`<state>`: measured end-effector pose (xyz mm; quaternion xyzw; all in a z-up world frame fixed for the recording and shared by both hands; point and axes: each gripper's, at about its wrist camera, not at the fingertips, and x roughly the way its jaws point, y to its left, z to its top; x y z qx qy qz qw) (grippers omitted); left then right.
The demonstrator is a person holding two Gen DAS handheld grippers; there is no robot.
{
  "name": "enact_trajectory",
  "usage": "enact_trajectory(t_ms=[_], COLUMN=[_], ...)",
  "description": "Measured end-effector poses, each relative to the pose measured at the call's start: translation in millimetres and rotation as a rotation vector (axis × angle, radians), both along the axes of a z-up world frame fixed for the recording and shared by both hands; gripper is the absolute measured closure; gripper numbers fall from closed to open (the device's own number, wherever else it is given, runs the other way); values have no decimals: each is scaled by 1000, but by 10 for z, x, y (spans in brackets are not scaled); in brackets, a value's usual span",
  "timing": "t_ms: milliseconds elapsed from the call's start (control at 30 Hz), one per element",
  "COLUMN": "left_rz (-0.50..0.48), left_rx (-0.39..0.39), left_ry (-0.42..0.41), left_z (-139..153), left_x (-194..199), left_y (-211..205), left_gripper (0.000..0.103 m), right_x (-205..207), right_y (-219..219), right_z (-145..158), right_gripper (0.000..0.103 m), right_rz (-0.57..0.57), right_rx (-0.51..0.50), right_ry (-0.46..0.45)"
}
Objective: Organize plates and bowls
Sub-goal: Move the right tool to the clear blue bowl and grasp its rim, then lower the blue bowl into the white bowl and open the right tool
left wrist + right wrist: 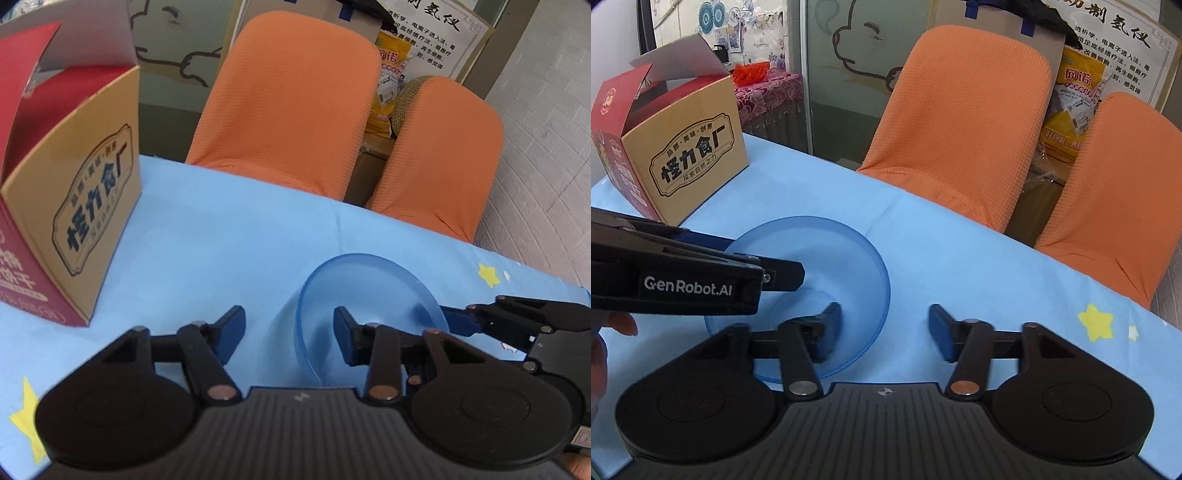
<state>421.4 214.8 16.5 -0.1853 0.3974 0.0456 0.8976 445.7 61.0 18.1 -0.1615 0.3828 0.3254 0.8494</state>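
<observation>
A translucent blue bowl (369,295) stands upright on the blue tablecloth, seen also in the right wrist view (827,254). My left gripper (289,334) is open, its right finger inside the bowl and its left finger outside, straddling the bowl's left rim. My right gripper (884,328) is open, its left finger inside the bowl and its right finger outside, straddling the right rim. Each gripper shows in the other's view: the right one (517,321) from the right, the left one (701,273) from the left. Neither is closed on the rim.
An open cardboard box (74,206) with red sides stands at the left on the table, also in the right wrist view (676,155). Two orange-covered chairs (295,103) (964,110) stand behind the far table edge. Yellow stars are printed on the cloth (1097,321).
</observation>
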Motion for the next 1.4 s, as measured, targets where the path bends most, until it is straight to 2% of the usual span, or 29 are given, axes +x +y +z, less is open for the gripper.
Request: enact_trajectory(t_ms=[133, 200, 333, 567, 933, 1100, 1400], left_rz=[-30, -30, -30, -47, -163, -224, -284], left_rx=[-43, -46, -35, -34, -65, -86, -83], left_ry=[7, 4, -20, -52, -133, -134, -71], left_z=[-4, 45, 203, 509, 889, 841, 463], left_x=[-55, -135, -310, -680, -1506, -1843, -2261], left_y=[-58, -102, -187, -431, -1274, -1647, -2071], left_gripper=[78, 79, 79, 79, 79, 79, 79], right_x=[-109, -206, -334, -716, -1611, -2033, -2486], right_y=[47, 65, -25, -204, -951, -1255, -1597], right_z=[30, 77, 208, 483, 833, 823, 417], right_gripper=[51, 55, 55, 52, 42, 40, 40], right_rz=[16, 22, 13, 3, -89, -134, -186], right_rx=[19, 2, 26, 16, 0, -20, -12], right_ry=[12, -9, -10, -67, -158, -184, -120])
